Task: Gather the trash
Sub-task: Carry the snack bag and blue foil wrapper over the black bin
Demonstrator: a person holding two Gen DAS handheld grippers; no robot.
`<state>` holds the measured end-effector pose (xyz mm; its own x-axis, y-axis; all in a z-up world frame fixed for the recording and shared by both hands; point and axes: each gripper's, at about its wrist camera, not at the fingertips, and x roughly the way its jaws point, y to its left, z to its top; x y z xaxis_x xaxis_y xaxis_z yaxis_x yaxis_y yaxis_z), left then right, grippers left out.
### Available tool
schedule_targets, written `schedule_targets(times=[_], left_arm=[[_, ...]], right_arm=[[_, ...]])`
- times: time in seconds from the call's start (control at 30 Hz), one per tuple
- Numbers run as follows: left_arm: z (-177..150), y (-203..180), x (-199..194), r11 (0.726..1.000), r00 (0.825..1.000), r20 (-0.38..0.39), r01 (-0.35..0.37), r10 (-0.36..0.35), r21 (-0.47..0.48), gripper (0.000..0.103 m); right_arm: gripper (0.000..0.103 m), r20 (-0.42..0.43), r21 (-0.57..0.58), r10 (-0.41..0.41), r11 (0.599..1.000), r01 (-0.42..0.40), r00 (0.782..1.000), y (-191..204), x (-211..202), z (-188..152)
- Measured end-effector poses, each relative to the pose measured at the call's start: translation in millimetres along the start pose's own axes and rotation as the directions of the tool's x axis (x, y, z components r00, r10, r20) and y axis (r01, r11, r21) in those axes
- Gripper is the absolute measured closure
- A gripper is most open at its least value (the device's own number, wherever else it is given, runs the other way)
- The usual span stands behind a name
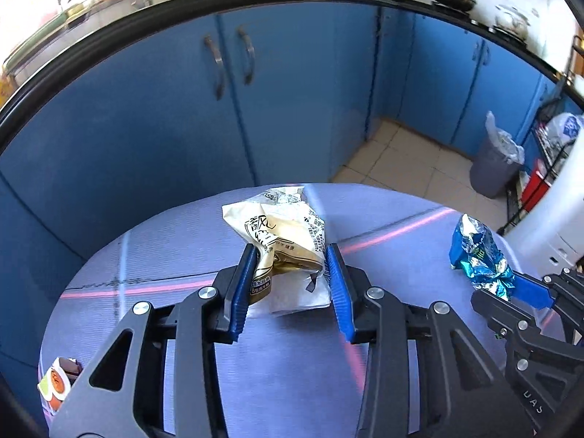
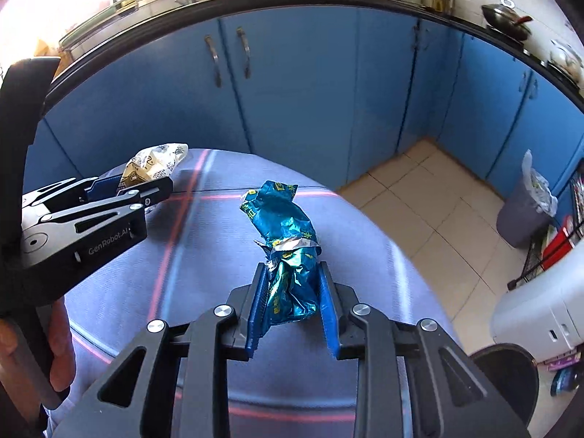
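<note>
A crumpled cream snack wrapper (image 1: 281, 230) with black print sits between the blue pads of my left gripper (image 1: 291, 252), which is shut on it just above the round table (image 1: 164, 255). In the right wrist view that left gripper (image 2: 160, 186) shows at the left with the cream wrapper (image 2: 153, 162) sticking out beyond its tips. My right gripper (image 2: 292, 266) is shut on the lower part of a crumpled blue foil wrapper (image 2: 281, 219). From the left wrist view, the blue foil wrapper (image 1: 474, 252) stands at the right with the right gripper (image 1: 529, 288) on it.
A grey trash bin (image 2: 522, 215) with a plastic liner stands on the tiled floor at the right, by blue cabinets (image 1: 292, 91). A small orange and green packet (image 1: 58, 383) lies at the table's near left edge. A white appliance (image 2: 540, 310) stands to the right.
</note>
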<state>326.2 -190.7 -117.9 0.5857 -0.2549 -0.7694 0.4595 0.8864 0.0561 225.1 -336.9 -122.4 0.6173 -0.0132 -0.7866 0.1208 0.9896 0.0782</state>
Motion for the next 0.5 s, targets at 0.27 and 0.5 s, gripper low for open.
schedule_targets(times=[0.27, 0.5], left_arm=[[3, -56, -4, 0.995, 0.998, 0.003, 0.058, -0.059, 0.081, 0.063], [1, -106, -12, 0.984, 0.994, 0.001, 0.107, -0.108, 0.141, 0.063]], right_arm=[[0.076, 0.015, 0.062, -0.075, 0.995, 0.074, 0.997, -45, -25, -17], [0.076, 0.013, 0.131, -0.131, 0.983, 0.128, 0.991, -88, -48, -38]])
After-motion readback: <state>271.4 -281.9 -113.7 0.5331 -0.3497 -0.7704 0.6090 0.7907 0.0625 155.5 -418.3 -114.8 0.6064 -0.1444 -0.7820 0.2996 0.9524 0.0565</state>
